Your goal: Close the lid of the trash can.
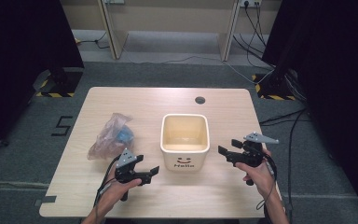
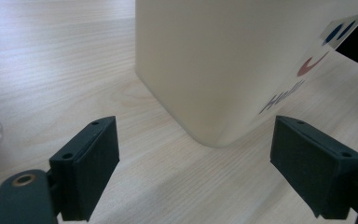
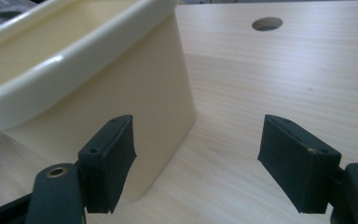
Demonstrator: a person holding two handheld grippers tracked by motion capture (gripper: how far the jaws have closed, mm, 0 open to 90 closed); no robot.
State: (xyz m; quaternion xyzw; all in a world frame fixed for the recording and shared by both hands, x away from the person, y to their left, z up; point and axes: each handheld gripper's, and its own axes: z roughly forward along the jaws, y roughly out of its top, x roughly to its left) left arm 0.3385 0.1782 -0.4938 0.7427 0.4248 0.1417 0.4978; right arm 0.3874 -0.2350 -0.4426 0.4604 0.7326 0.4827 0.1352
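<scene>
A cream square bin (image 1: 185, 140) with a smiley and "Hello" on its front stands mid-table; it looks empty inside. To its left lies a crumpled clear plastic bag (image 1: 110, 135) with something blue inside. My left gripper (image 1: 148, 170) is held open just left of the bin's front corner, nothing between its jaws; in the left gripper view the bin (image 2: 223, 65) rises close ahead. My right gripper (image 1: 228, 147) is open too, just right of the bin, empty; the bin's wall (image 3: 98, 88) fills the left of the right gripper view.
The light wooden table (image 1: 168, 196) has a round cable hole (image 1: 200, 100) behind the bin, also seen as a hole (image 3: 267, 23) in the right gripper view. Bare tabletop lies right of the bin and along the front edge. Cables and stand bases sit on the floor beyond.
</scene>
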